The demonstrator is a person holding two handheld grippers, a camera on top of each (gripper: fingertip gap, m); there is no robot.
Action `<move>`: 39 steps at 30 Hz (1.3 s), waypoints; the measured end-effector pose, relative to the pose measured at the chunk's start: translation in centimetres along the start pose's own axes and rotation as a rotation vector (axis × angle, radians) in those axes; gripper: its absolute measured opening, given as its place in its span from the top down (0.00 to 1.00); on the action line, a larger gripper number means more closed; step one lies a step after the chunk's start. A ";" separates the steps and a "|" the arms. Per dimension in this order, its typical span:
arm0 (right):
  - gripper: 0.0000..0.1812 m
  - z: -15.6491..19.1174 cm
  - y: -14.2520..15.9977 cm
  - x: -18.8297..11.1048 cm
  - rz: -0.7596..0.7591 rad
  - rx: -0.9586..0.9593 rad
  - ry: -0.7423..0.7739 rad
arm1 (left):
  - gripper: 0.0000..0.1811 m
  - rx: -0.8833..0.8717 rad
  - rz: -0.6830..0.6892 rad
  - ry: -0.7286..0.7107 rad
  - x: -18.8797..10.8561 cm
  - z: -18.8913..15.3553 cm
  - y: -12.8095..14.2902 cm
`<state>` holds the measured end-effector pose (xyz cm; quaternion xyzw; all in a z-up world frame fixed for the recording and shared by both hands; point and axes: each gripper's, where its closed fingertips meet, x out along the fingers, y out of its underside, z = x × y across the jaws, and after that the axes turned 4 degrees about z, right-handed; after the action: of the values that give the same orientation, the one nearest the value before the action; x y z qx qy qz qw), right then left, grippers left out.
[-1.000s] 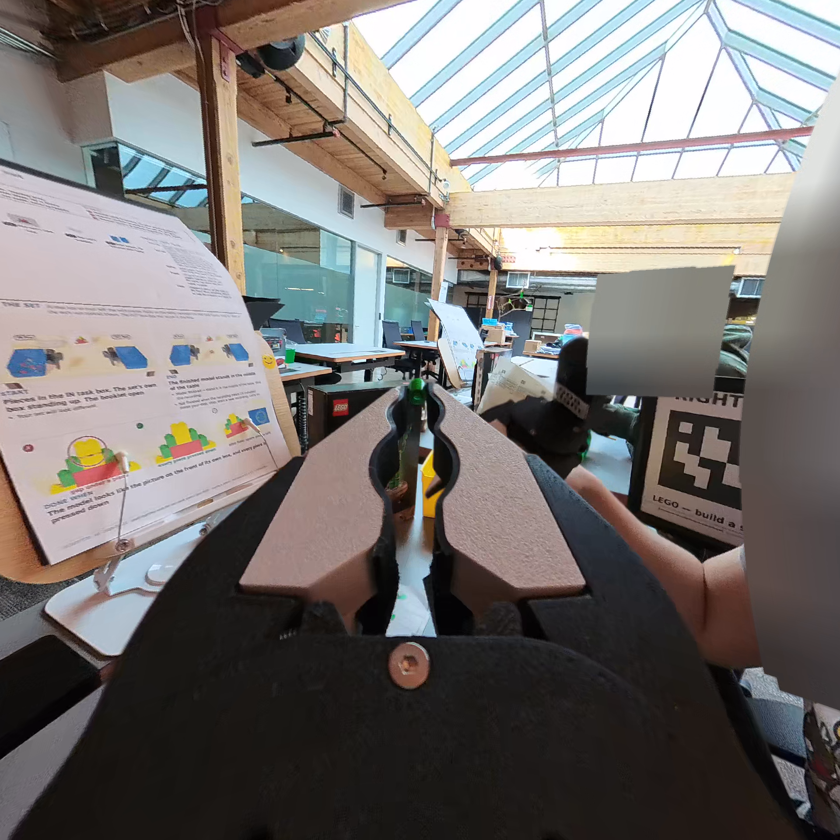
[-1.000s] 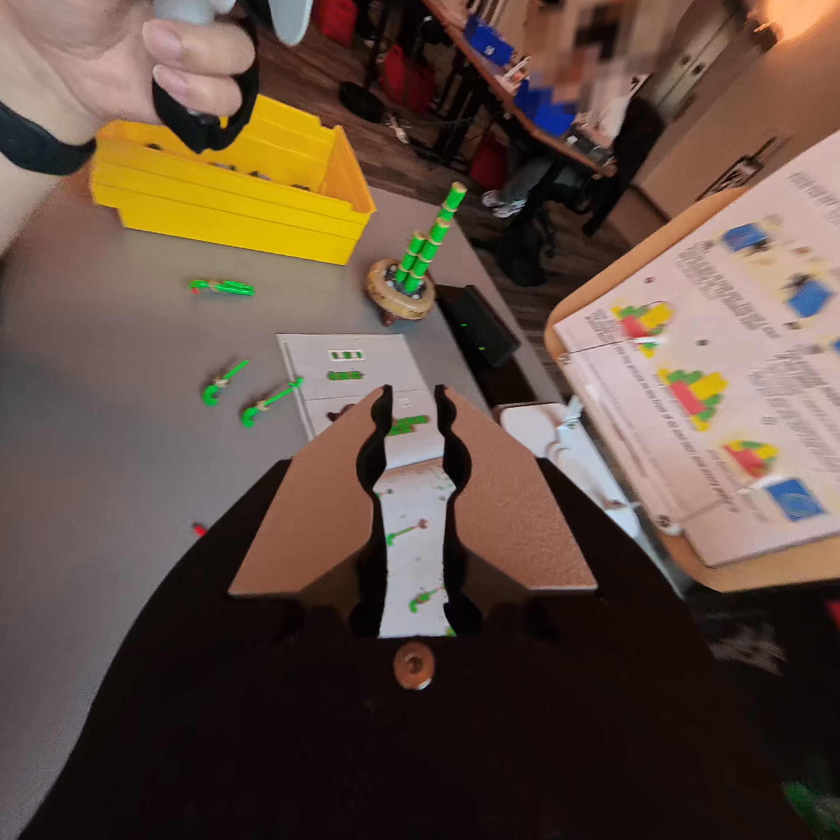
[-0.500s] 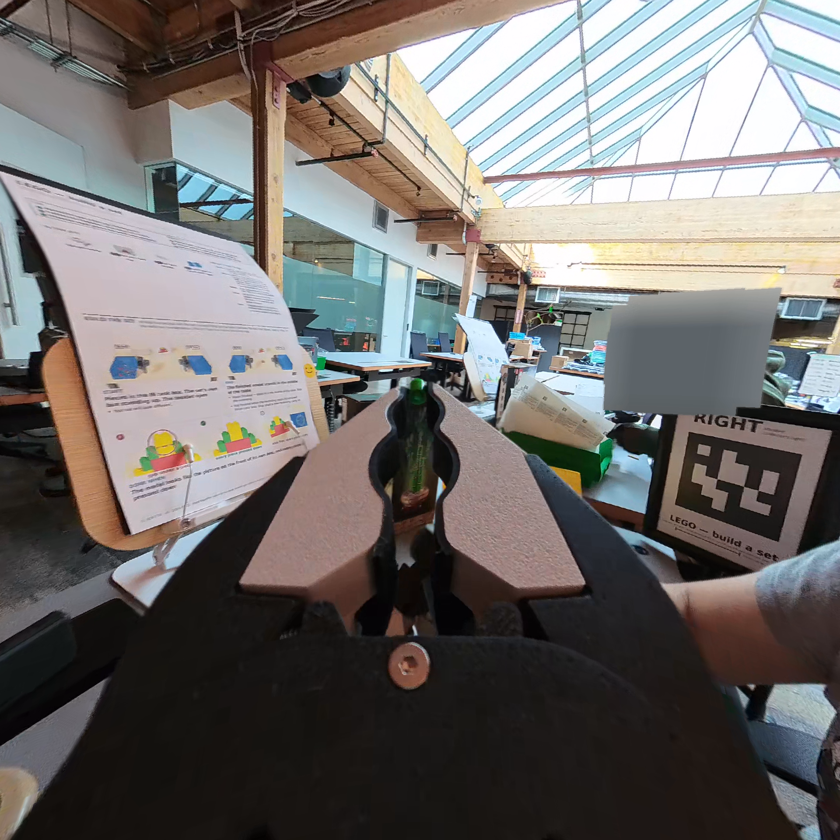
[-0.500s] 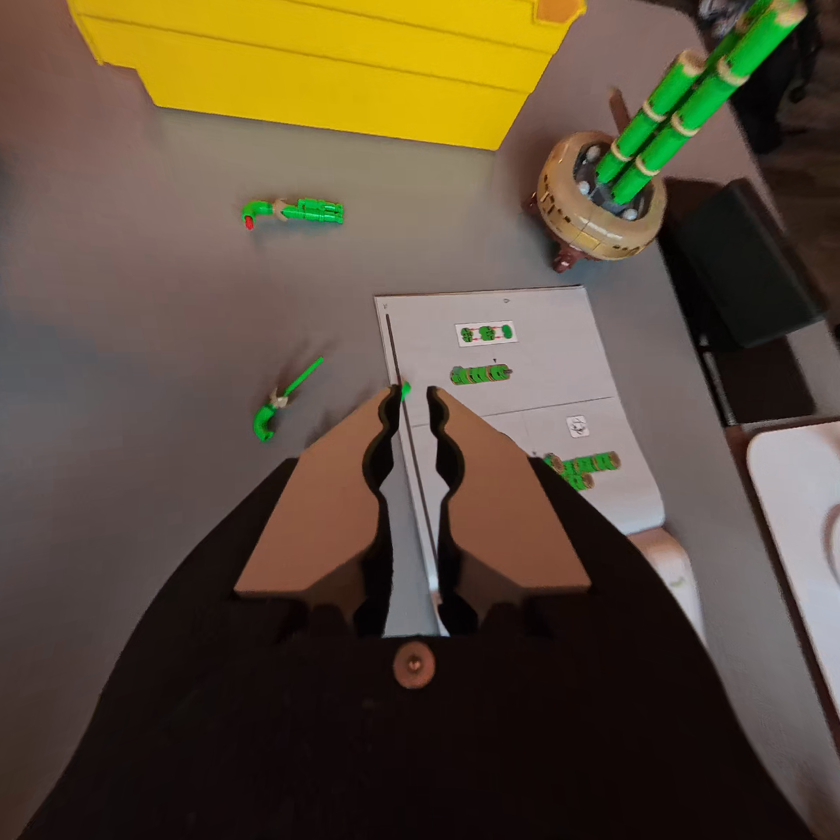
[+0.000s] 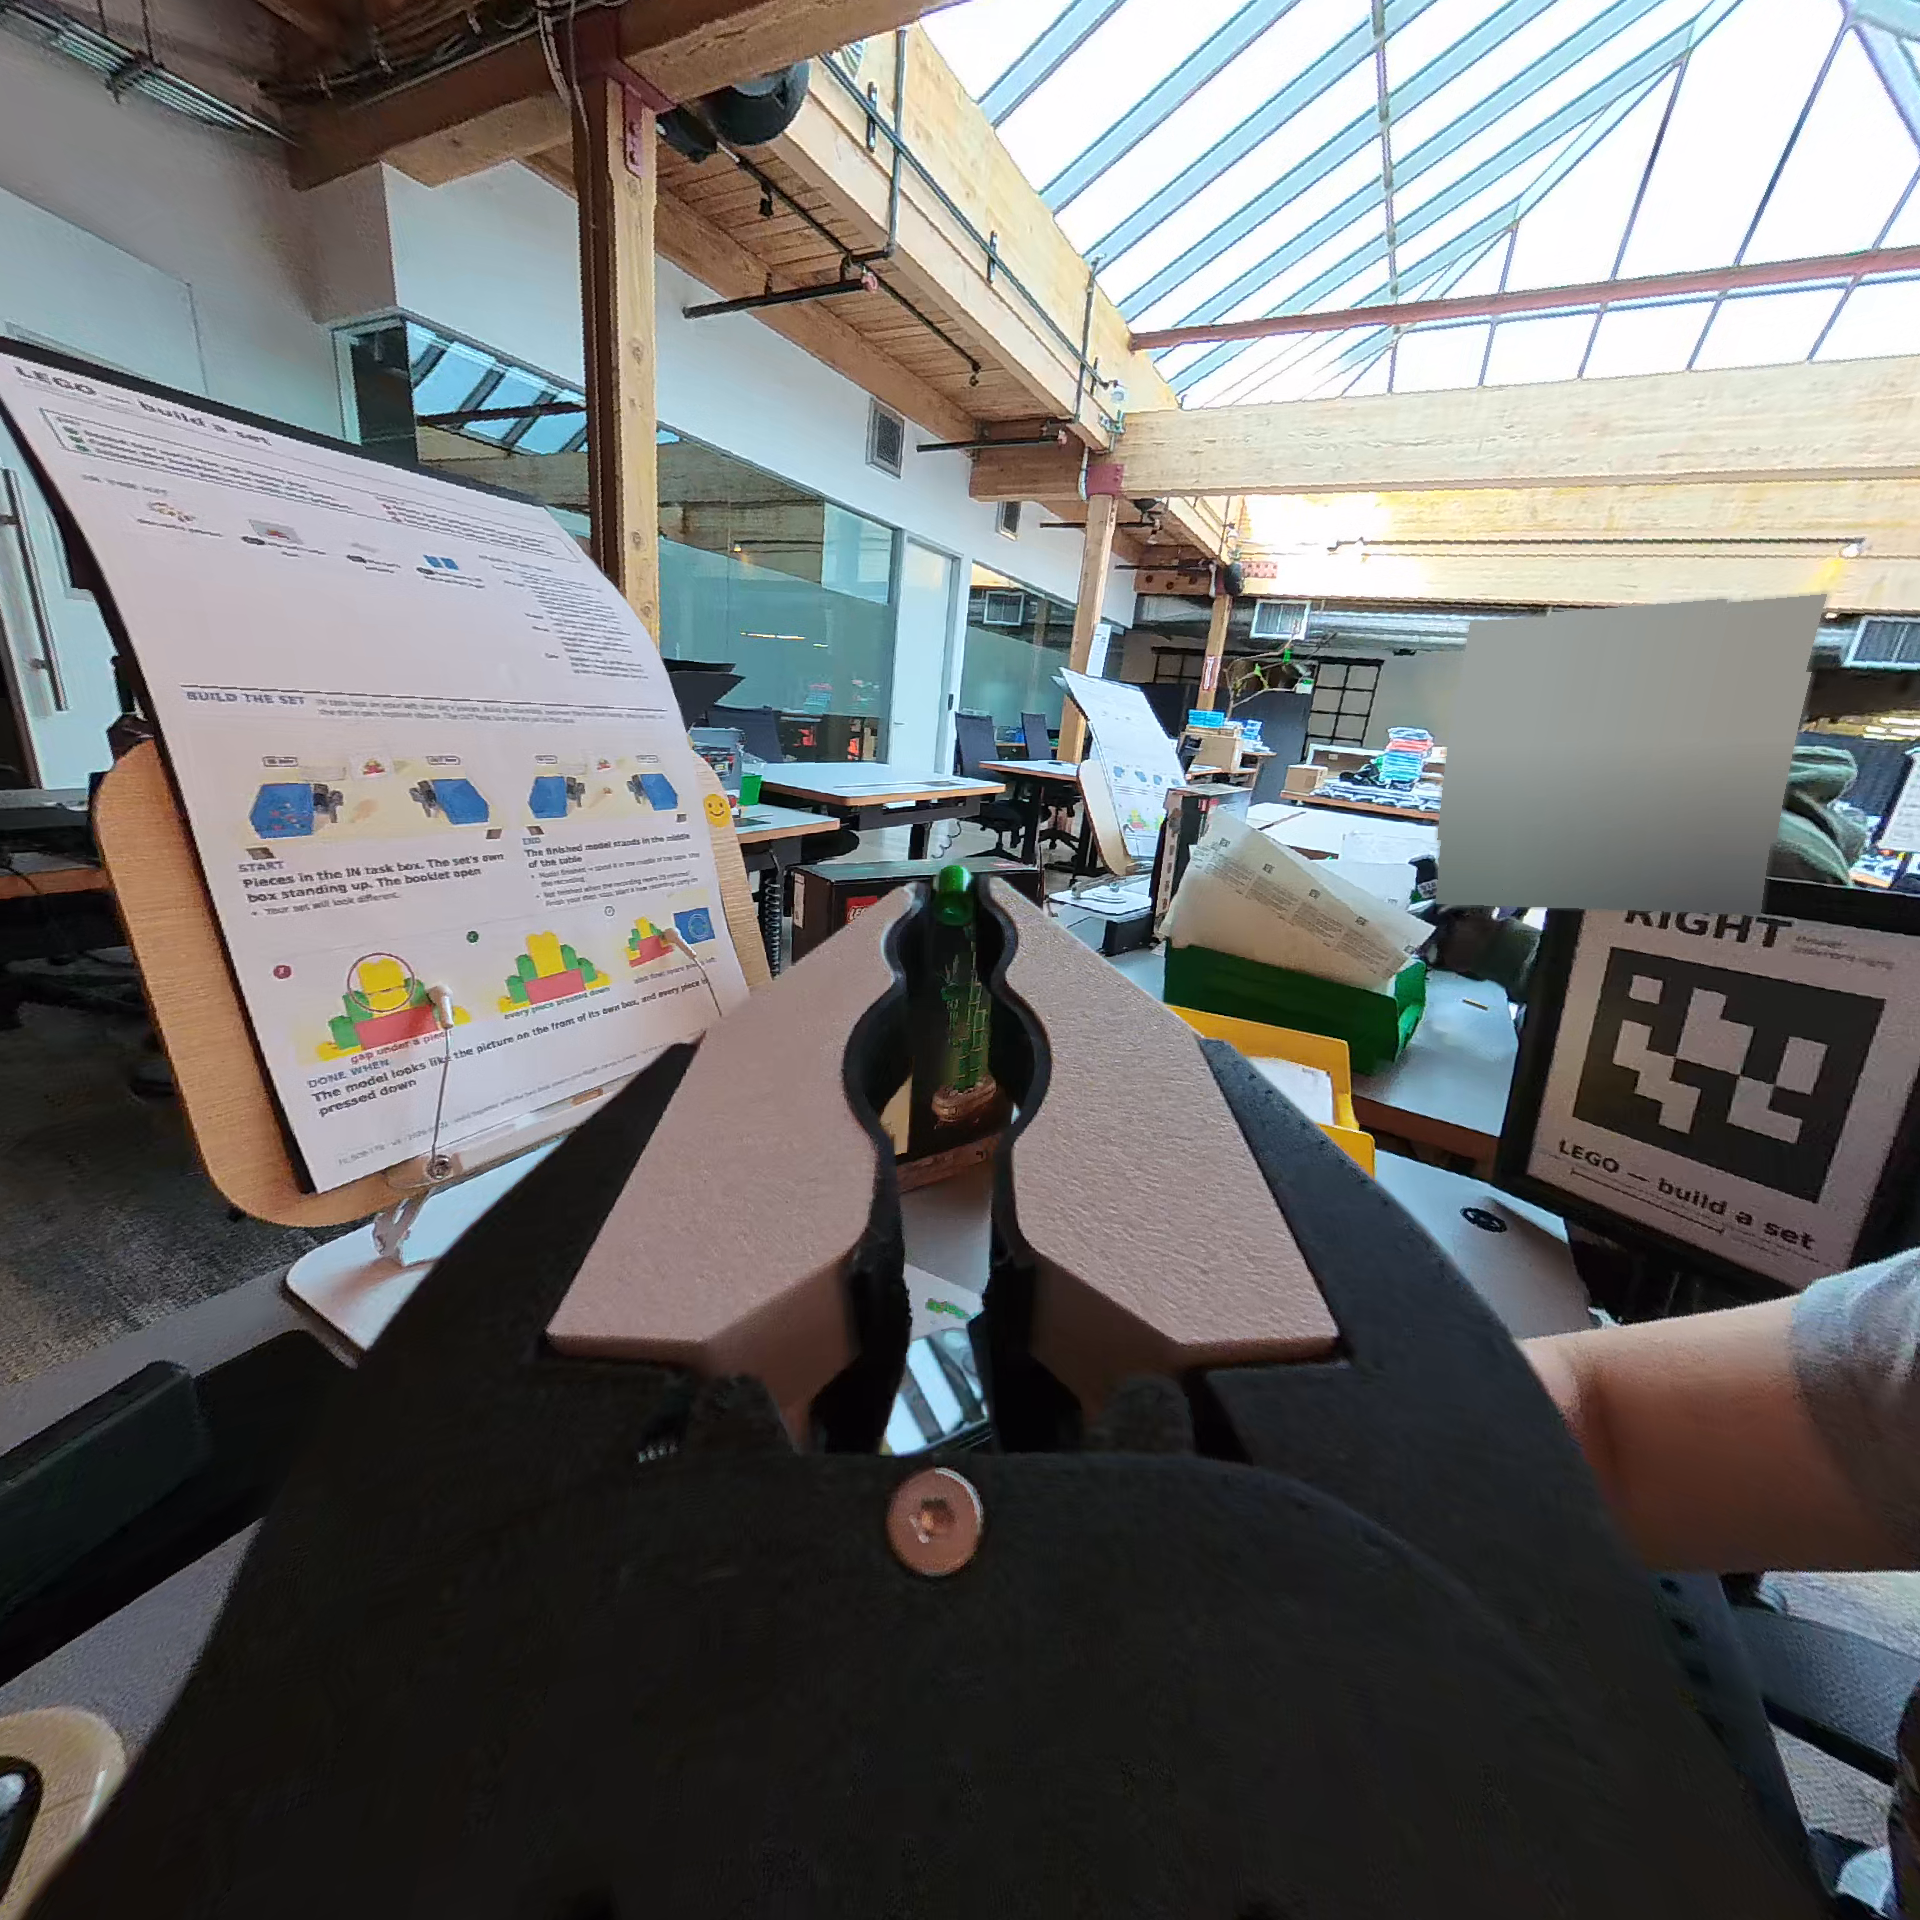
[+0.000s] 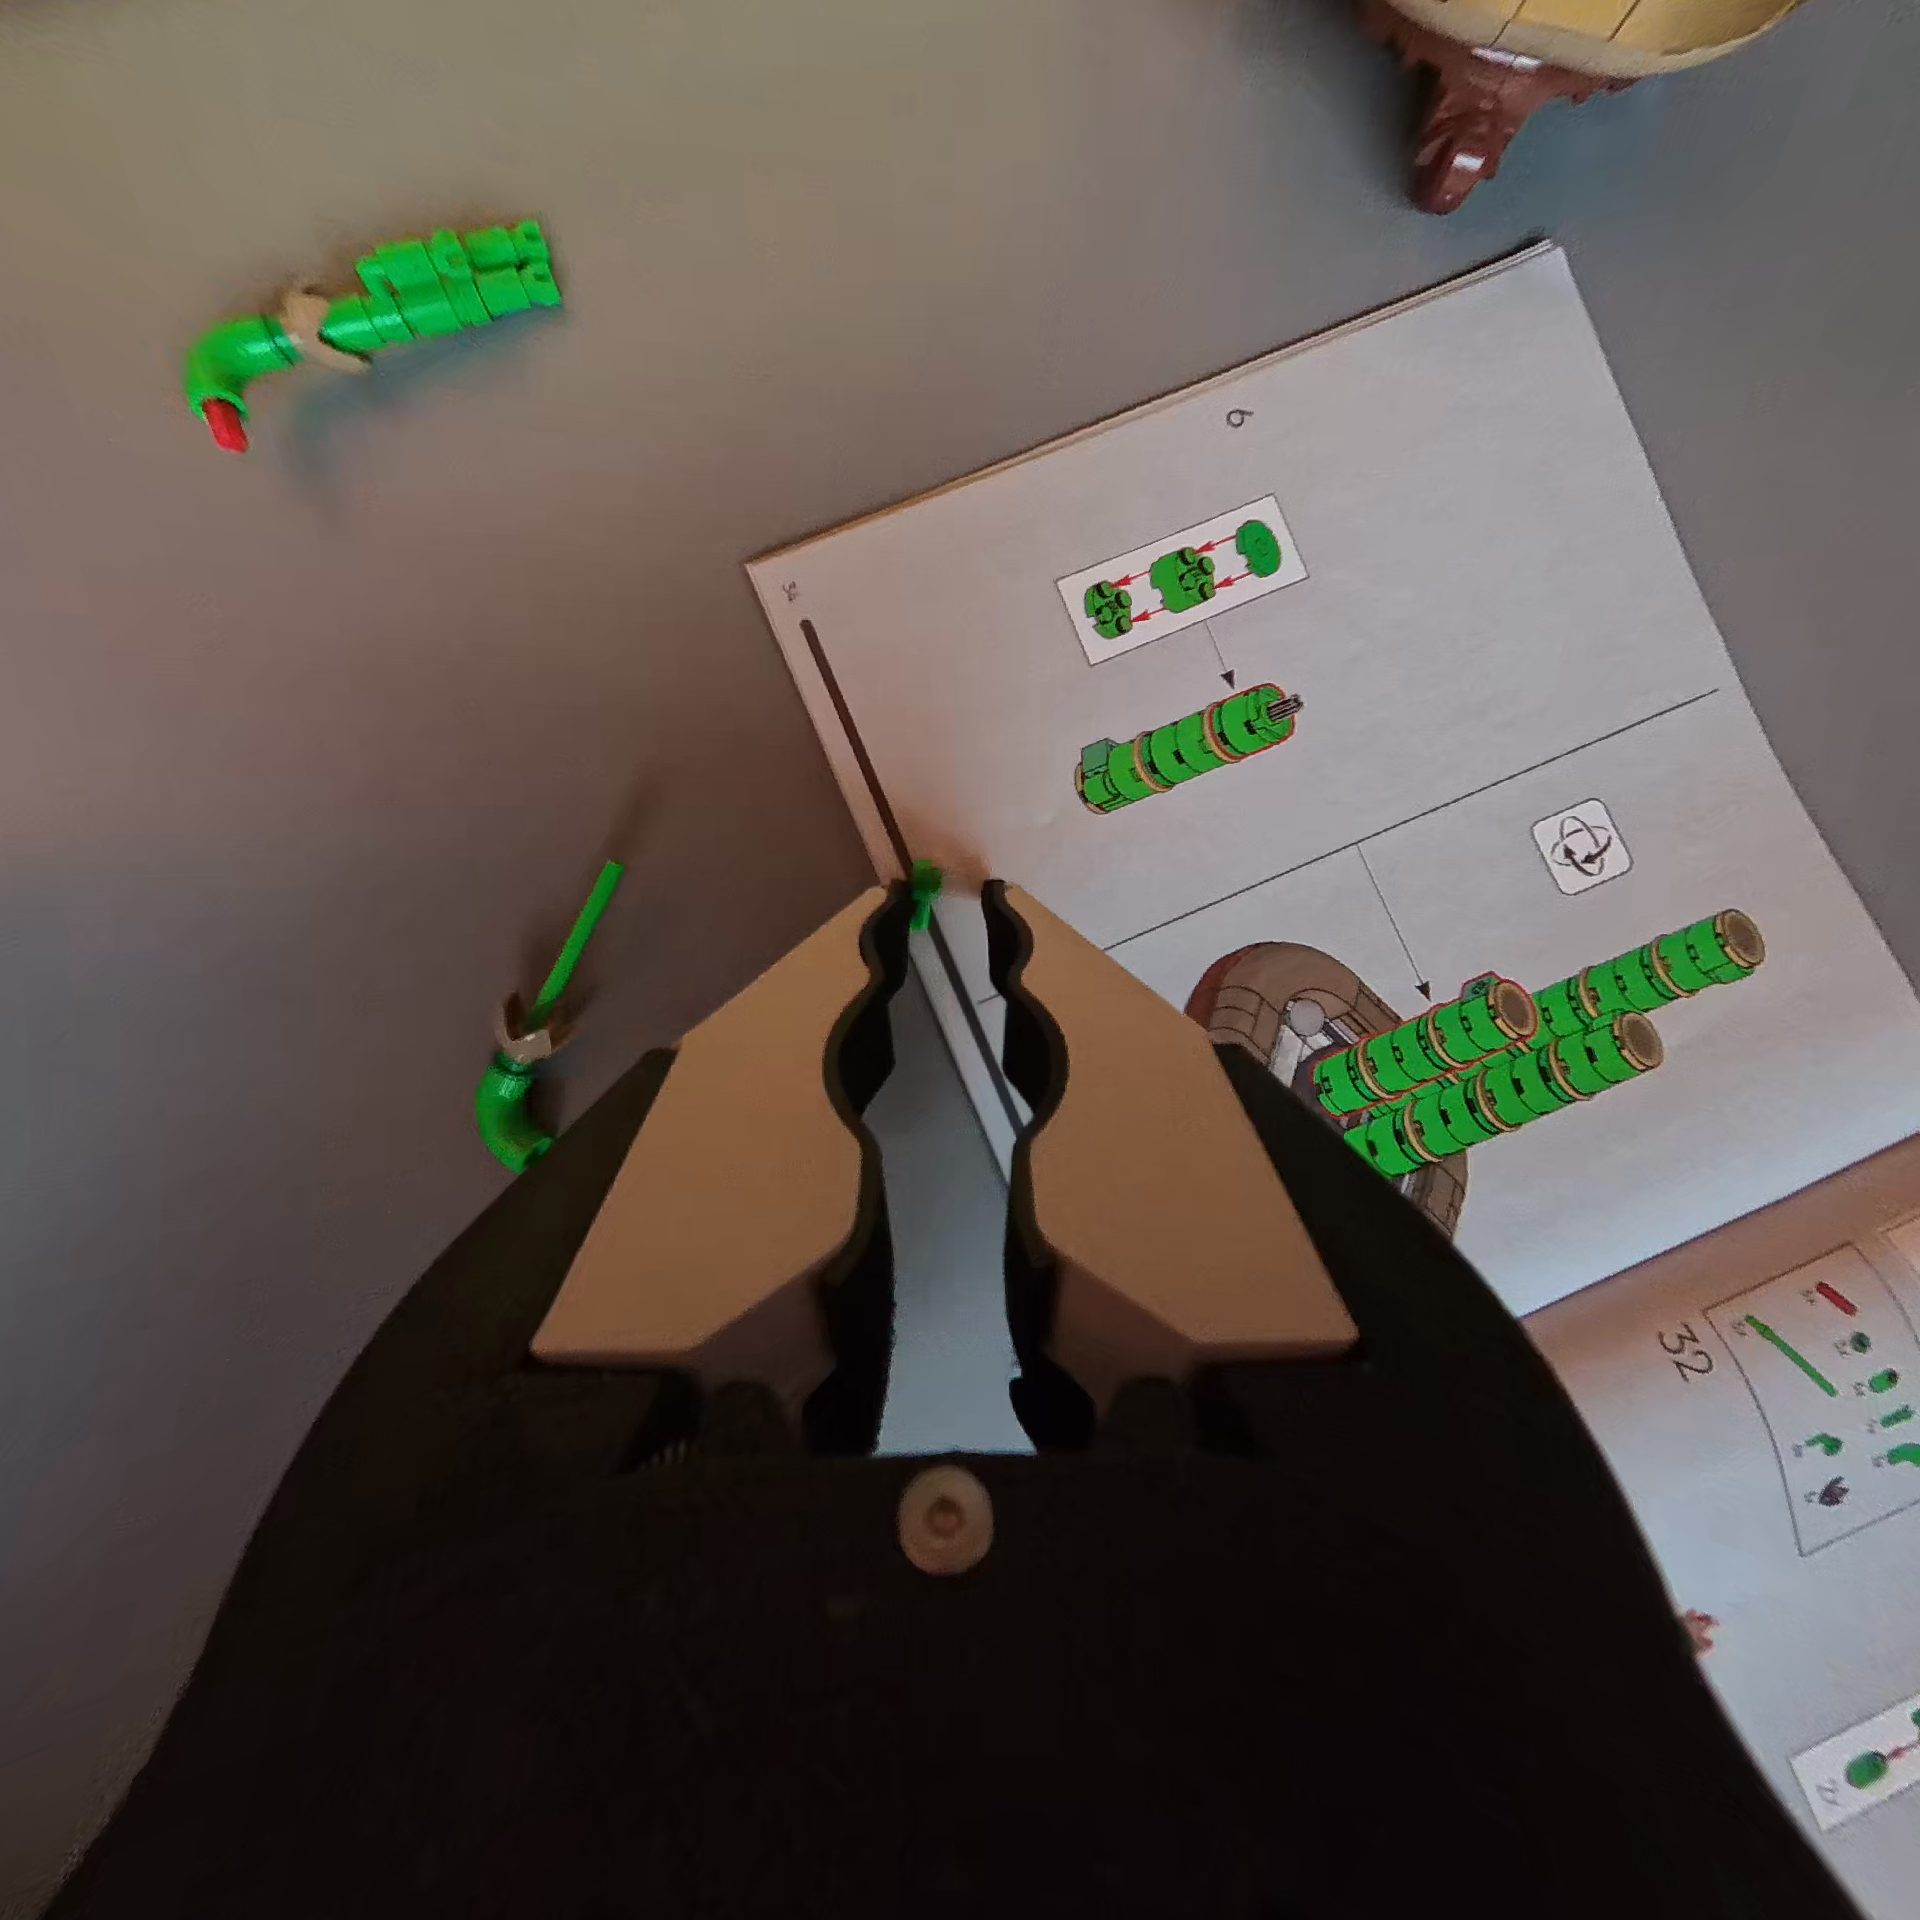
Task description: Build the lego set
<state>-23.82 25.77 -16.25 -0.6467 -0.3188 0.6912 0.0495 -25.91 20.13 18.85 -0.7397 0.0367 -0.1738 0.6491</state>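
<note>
Progress: the build is part done. In the right wrist view only the base of the tan pot (image 6: pixel 1558 42) shows at the top edge, on brown feet; its contents are out of frame. Three green sub-assemblies lie loose on the grey table (image 6: pixel 312 675): a studded branch (image 6: pixel 384 312) with a red tip, well apart to the upper left; a thin stem (image 6: pixel 540 1029) with a curved elbow, just beside the gripper body on its left; and a small green piece (image 6: pixel 923 888) at the left edge of the open booklet (image 6: pixel 1403 582). Judged from these, the stems remain to be fitted to the model.

Right gripper (image 6: pixel 940 894): jaws narrowly parted and holding nothing, pointed down at the booklet's edge. The small green piece sits right at the left jaw tip, in the mouth of the gap; contact cannot be confirmed.

Left gripper (image 5: pixel 961 904): raised and facing across the room, jaws narrowly parted. A green-tipped object (image 5: pixel 951 904) appears at the jaw tips, with the set's dark box (image 5: pixel 951 1049) seen through the gap behind. Whether the jaws grip the green-tipped object cannot be told. A sheet on a stand (image 5: pixel 395 790) is at left, a marker card (image 5: pixel 1714 1070) at right.
</note>
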 end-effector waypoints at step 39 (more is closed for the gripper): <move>0.92 4.1 25.5 -16.3 -0.115 0.514 0.249 | 0.97 -0.067 0.023 0.072 1.3 -0.4 1.0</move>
<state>-16.28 -3.87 -15.23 -0.6736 -0.1610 0.6606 0.2896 -24.68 19.27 18.22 -0.7537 0.0742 -0.1915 0.6243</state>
